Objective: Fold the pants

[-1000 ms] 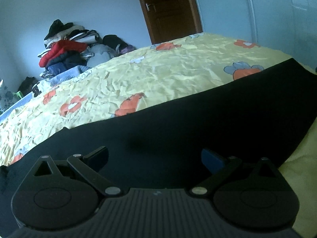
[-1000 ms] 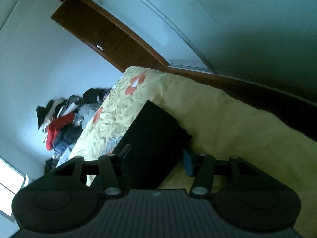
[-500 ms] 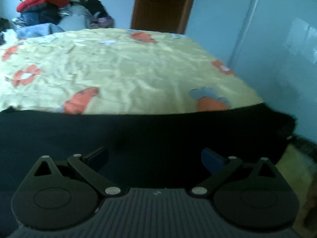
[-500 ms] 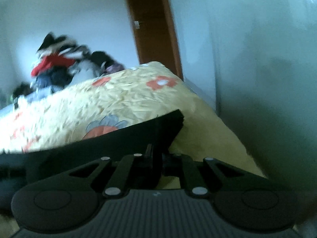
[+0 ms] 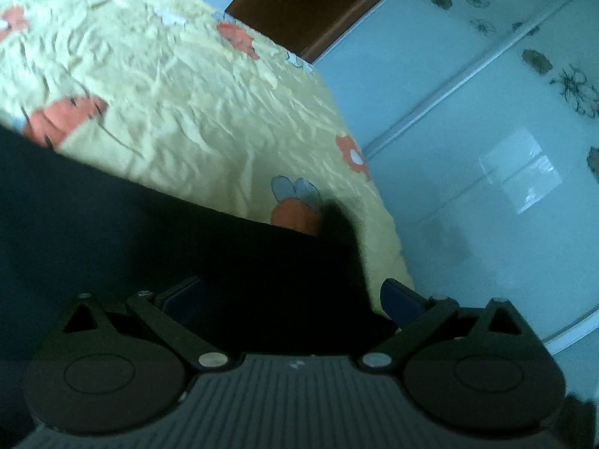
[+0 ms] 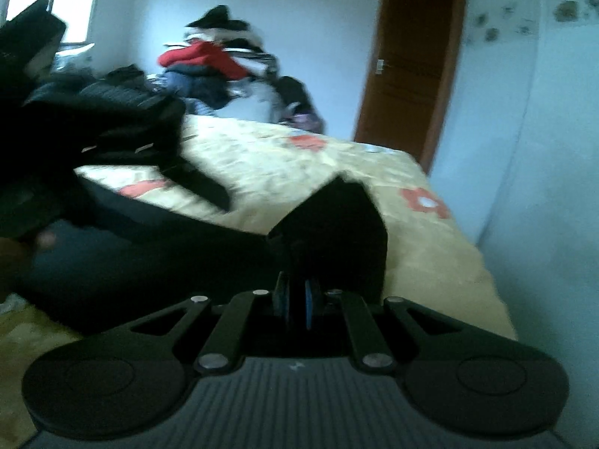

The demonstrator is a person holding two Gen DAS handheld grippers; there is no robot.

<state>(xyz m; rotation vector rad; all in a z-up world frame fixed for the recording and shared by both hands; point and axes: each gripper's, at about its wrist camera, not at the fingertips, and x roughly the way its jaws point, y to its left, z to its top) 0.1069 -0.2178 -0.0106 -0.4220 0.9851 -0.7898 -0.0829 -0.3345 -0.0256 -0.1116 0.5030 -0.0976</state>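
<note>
Dim, bluish daylight; fisheye bending at edges.
Window [image 6: 52, 3] blown out upper left; right view motion-blurred; pants [image 5: 112, 232] nearly featureless black; glare patch on wall [image 5: 520, 176].

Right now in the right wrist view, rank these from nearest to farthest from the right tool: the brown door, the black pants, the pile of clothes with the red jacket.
1. black pants, pinched in the right tool.
2. pile of clothes, beyond the bed, upper left.
3. brown door, far wall, right; close to the pile in depth.
</note>
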